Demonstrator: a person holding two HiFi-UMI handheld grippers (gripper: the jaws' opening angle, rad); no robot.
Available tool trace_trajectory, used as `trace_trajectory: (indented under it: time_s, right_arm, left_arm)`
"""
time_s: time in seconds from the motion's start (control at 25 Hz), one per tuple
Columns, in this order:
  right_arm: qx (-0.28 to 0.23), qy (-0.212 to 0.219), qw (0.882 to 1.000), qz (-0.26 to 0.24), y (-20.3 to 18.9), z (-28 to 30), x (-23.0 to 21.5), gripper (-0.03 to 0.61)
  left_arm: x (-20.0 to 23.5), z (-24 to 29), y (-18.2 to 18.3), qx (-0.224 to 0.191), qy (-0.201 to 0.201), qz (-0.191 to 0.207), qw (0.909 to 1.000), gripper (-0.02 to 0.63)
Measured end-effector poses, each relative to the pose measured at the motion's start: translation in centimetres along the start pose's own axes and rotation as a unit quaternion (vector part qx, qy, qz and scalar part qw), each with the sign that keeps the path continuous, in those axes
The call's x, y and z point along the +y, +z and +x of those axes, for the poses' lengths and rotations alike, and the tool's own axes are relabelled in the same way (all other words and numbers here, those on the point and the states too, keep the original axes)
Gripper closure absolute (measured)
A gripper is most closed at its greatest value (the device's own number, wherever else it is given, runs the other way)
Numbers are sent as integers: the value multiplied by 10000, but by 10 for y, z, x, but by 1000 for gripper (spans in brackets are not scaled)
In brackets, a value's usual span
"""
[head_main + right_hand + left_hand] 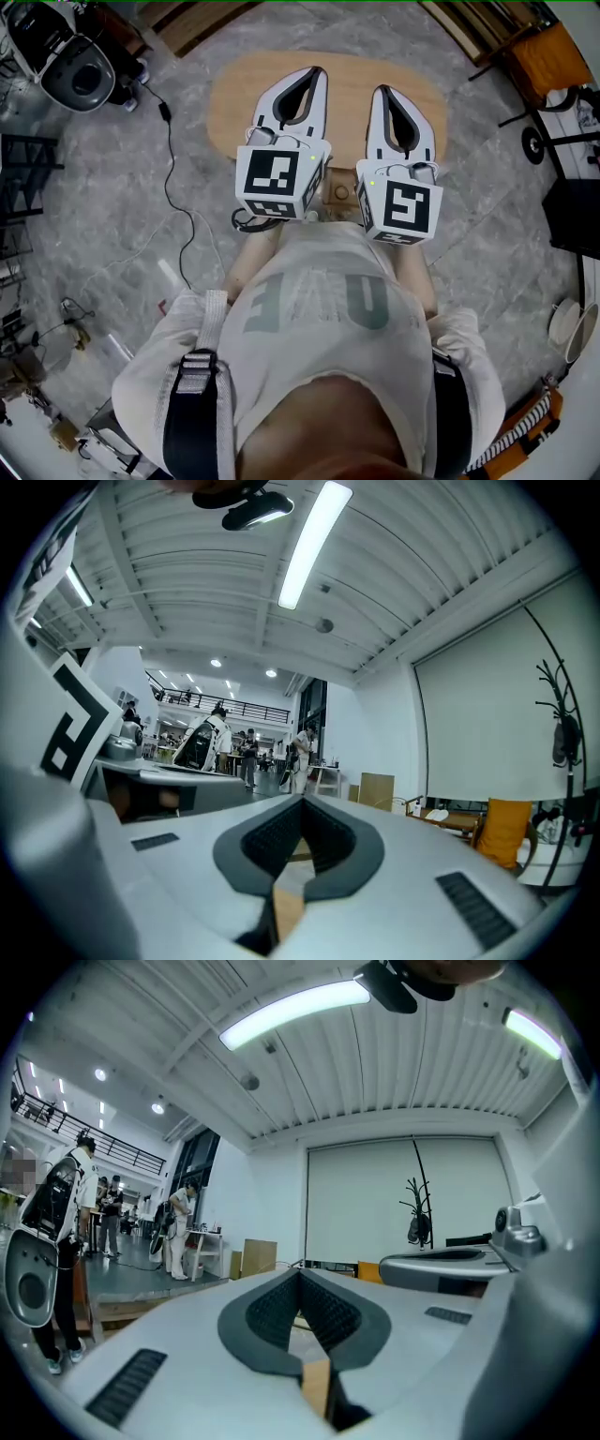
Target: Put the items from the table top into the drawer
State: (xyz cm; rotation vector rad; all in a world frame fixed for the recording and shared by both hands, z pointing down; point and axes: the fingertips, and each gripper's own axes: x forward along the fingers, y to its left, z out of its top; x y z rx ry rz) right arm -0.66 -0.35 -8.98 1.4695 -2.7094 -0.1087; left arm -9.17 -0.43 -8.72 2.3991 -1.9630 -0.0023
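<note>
1. White shirt (319, 300) and dark shoulder straps (195, 412) of the person fill the bottom of the head view.
2. Ahead, the left gripper (320, 71) points level over the table (234, 103) — jaws pressed together, nothing between them.
3. Just beside it, the right gripper (380, 91) is likewise closed and empty.
4. Under both tips lies the oval wooden table, standing on grey marbled floor (112, 234) — a black cable (169, 159) trails at its left.

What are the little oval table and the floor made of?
The oval table looks like pale wood, smooth and matte: even tan colour. The floor looks like grey marble tile or a printed copy: cloudy white veins.
</note>
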Motion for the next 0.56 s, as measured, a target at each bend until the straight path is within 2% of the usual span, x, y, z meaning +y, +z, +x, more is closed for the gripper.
trace_trajectory:
  time_s: [0.56]
  right_arm:
    - [2,19,9997,223,-1,-2,-24,574]
  left_arm:
    - [-17,9,5,16,-57,149,9999,606]
